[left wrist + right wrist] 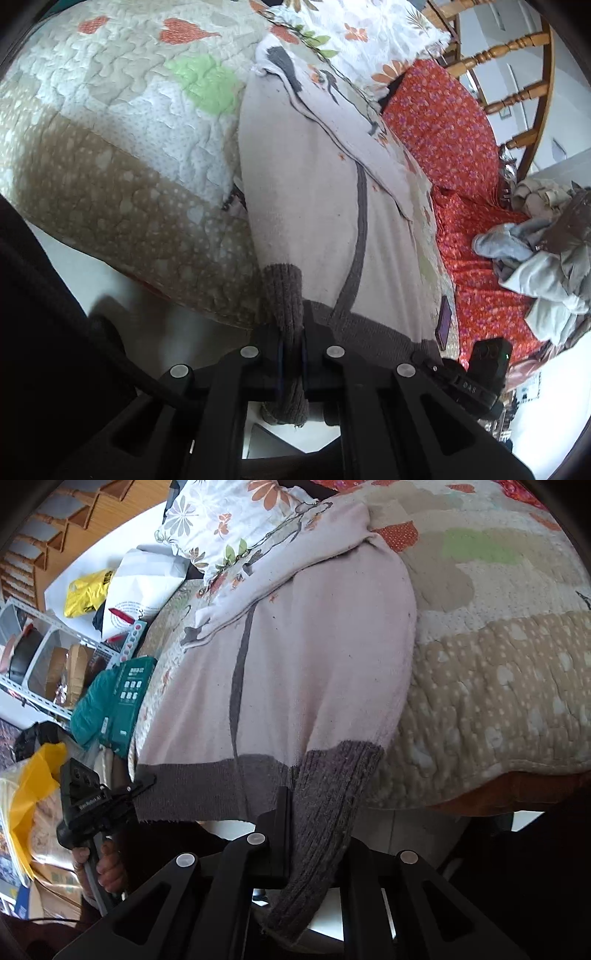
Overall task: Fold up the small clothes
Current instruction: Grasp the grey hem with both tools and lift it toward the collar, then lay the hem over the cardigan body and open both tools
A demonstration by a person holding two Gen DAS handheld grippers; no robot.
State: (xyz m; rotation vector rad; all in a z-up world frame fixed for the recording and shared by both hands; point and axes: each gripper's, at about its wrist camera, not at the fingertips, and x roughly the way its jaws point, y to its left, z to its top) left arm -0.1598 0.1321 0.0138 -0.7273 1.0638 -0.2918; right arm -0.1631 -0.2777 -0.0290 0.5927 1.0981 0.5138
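- Item, garment: a pale pink knitted sweater [317, 206] with grey ribbed hem and cuffs is lying spread on the quilted bedspread [122, 147], its lower edge hanging past the near edge of the bed, its upper part reaching toward the floral pillow [362, 33].
- Item, left gripper [291, 354]: its jaws are clamping tight on a grey ribbed cuff [282, 295] at one lower corner of the sweater; the knit is bunching between the pads and trailing below them.
- Item, right gripper [295, 823]: it is pinching narrowly on the other grey cuff [332, 805], which is draping down over the near jaw; in the left view the same tool is showing at the hem's far corner.
- Item, person: a hand [105, 864] is gripping the handle of the left tool, seen from the right camera.
- Item, surroundings: a pile of unfolded clothes [543, 266] is waiting on the red flowered sheet [454, 147]; a dark phone [445, 323] is lying at the bed edge just beside the hem.
- Risk, slip: each grip appears to be holding only ribbing, so the stretchy knit could be pulling free if the corners are carried forward unevenly.
- Risk, skew: one hand leading the other would likely be laying a crooked fold.
- Risk, snag: a sweeping hem could be dragging the phone off the bed.
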